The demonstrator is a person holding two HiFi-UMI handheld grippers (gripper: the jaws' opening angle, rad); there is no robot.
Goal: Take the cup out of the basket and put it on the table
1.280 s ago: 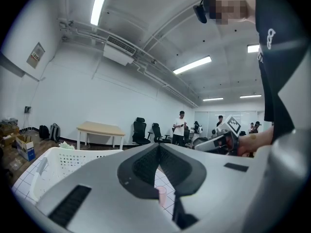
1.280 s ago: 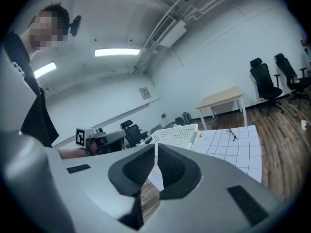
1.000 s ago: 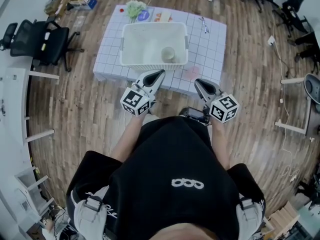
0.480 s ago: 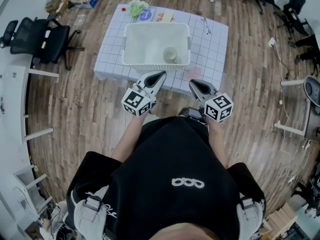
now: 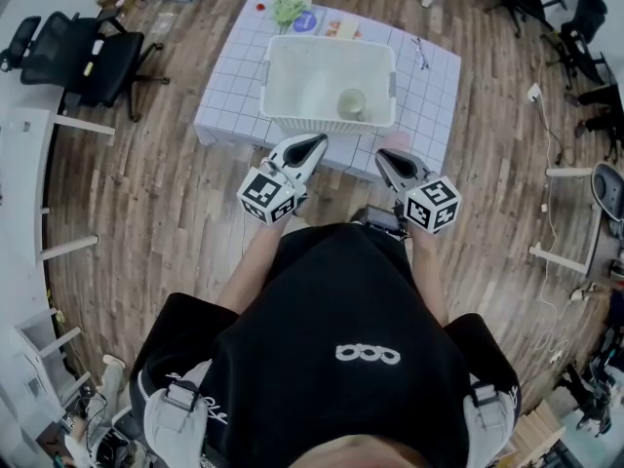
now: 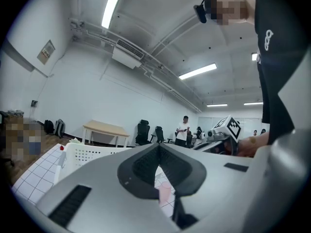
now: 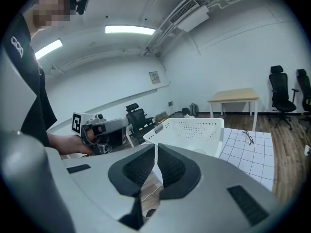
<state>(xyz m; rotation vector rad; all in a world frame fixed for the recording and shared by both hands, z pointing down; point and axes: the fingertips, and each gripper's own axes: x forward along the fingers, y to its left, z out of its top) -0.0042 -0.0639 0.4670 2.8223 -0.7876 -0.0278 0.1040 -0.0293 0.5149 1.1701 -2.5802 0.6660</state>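
Note:
A white plastic basket [image 5: 292, 76] stands on the table with the white grid cloth [image 5: 229, 96]. A pale cup [image 5: 351, 103] sits upright inside it at the front right. A second, pink see-through cup [image 5: 395, 142] stands on the cloth by the front edge, and it also shows past the left jaws [image 6: 164, 194]. My left gripper [image 5: 314, 144] is shut and empty, just short of the table's front edge below the basket. My right gripper [image 5: 383, 160] is also shut and empty, beside the pink cup. Each gripper view shows the basket [image 6: 87, 154] [image 7: 194, 127] ahead.
A pair of glasses [image 5: 421, 52] lies on the cloth to the right of the basket. A green bundle [image 5: 290, 6] and a blue lid [image 5: 306, 22] lie behind it. A black office chair [image 5: 83, 61] stands left of the table on the wooden floor.
Both grippers have come slightly nearer to the table's front edge, and the table sits further right in the head view. The jaws stayed shut.

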